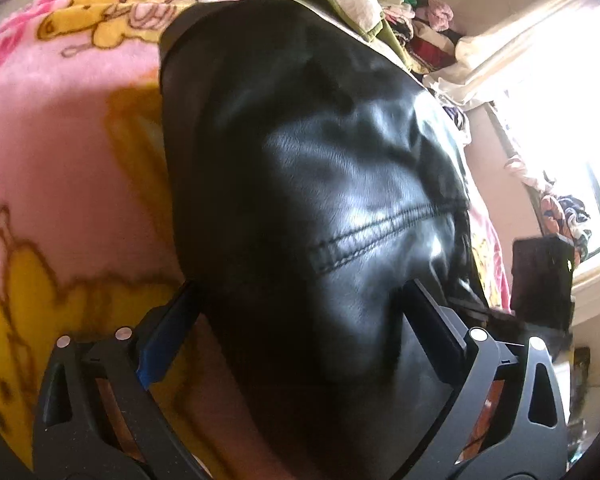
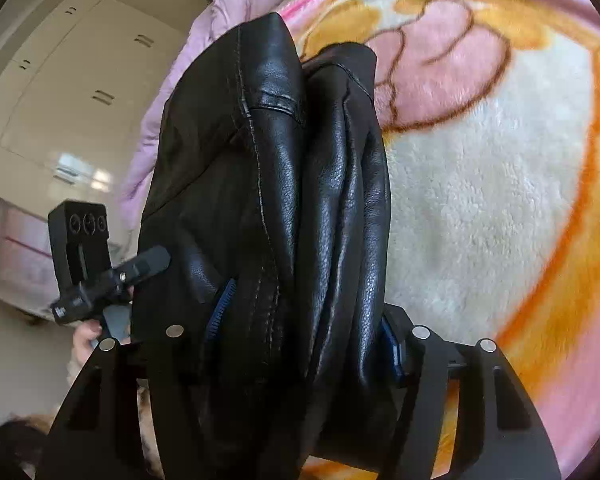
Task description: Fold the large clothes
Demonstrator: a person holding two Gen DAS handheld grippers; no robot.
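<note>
I am holding a black leather jacket [image 1: 320,184] between both grippers, above a bed covered by a pink and yellow cartoon blanket [image 1: 72,128].

In the left wrist view, the left gripper [image 1: 300,300] is sitting at 6 o'clock with its jaws spread wide. The jacket is filling the gap between them, but the leather looks loose there, so I judge it is draped rather than pinched. A stitched seam is crossing the leather just above the jaws. A heap of other clothes [image 1: 380,12] is lying at 1 o'clock, near a bright window [image 1: 560,92].

In the right wrist view, the right gripper [image 2: 300,320] is pinching a thick bunch of the jacket [image 2: 280,200], several layers gathered between its blue pads. The jacket is running up from the jaws toward 12 o'clock. I judge this bunched hold is carrying the weight so the heavy leather does not slip. The left gripper's body [image 2: 100,276] is showing at 9 o'clock, beside the jacket. White wardrobe doors [image 2: 72,92] are standing at 10 o'clock.
</note>
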